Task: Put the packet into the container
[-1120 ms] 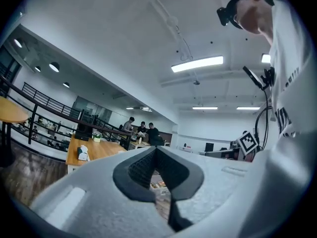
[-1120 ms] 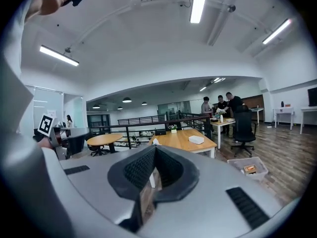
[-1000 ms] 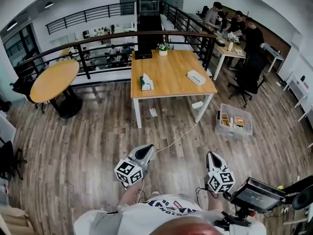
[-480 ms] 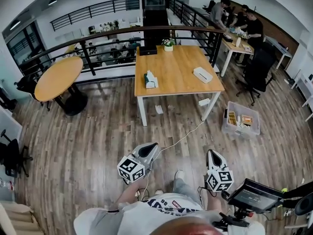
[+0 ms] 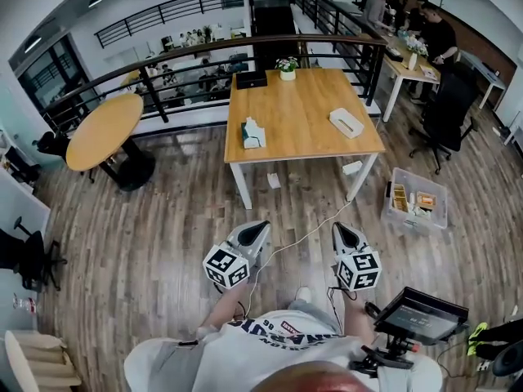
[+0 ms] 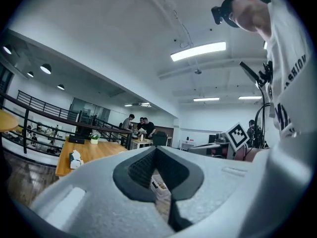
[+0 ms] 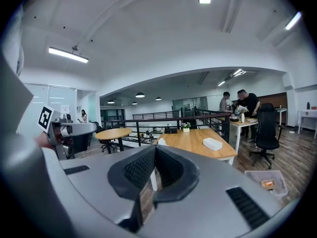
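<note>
A person in a white printed shirt point(image 5: 270, 341) is holding the left gripper point(image 5: 260, 229) and the right gripper point(image 5: 341, 230) out over a wood-plank floor point(image 5: 147, 235), both pairs of jaws pressing together with nothing between them. A small screen on a stand point(image 5: 421, 315) is sitting at the person's right. A thin white cable point(image 5: 310, 229) is trailing across the planks between the grippers toward a rectangular wooden table point(image 5: 298, 109). A white packet point(image 5: 346, 122) is lying near the table's right edge, a tissue box point(image 5: 252, 133) is sitting near its left edge and a potted plant point(image 5: 287, 68) is standing at its far side. The container point(image 5: 409, 225), a clear bin, is resting on the floor just right of the table's near right leg, well apart from both grippers, with small boxes inside. Farther left a round table point(image 5: 102, 133) is standing beside a black railing point(image 5: 204, 47), and at far right people point(image 5: 433, 31) are gathering round a desk
</note>
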`<state>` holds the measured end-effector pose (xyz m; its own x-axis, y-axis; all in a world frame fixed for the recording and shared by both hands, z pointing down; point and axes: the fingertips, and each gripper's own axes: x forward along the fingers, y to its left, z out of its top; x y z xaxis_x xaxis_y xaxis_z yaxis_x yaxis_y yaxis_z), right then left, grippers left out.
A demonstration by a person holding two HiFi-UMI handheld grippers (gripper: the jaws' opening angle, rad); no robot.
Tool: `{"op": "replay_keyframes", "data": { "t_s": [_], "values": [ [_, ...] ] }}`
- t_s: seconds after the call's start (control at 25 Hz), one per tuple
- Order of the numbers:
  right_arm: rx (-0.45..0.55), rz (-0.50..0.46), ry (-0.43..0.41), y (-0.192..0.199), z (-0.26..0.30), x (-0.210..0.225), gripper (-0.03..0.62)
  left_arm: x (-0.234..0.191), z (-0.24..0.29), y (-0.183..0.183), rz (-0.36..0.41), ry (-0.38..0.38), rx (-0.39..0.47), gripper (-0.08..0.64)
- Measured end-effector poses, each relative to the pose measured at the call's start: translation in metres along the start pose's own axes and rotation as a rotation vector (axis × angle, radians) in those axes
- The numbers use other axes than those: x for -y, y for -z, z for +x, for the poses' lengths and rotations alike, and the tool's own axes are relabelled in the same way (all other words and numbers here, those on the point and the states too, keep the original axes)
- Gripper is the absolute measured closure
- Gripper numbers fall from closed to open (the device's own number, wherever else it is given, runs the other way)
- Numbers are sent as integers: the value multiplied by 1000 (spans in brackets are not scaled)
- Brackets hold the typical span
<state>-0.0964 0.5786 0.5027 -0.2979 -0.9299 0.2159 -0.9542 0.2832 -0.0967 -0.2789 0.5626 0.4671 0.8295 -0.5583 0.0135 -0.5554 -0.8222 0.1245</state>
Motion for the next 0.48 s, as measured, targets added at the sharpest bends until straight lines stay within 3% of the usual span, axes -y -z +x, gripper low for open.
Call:
{"op": "replay_keyframes", "data": {
  "t_s": [0.2,0.48],
  "values": [
    [-68,-48,-6,9,29,43,584,-7,51,15,-15,-6,-47,557],
    [-94,-41,-66,22,54,83,584,-8,103,31,-71,-22,-54,557]
  ]
}}
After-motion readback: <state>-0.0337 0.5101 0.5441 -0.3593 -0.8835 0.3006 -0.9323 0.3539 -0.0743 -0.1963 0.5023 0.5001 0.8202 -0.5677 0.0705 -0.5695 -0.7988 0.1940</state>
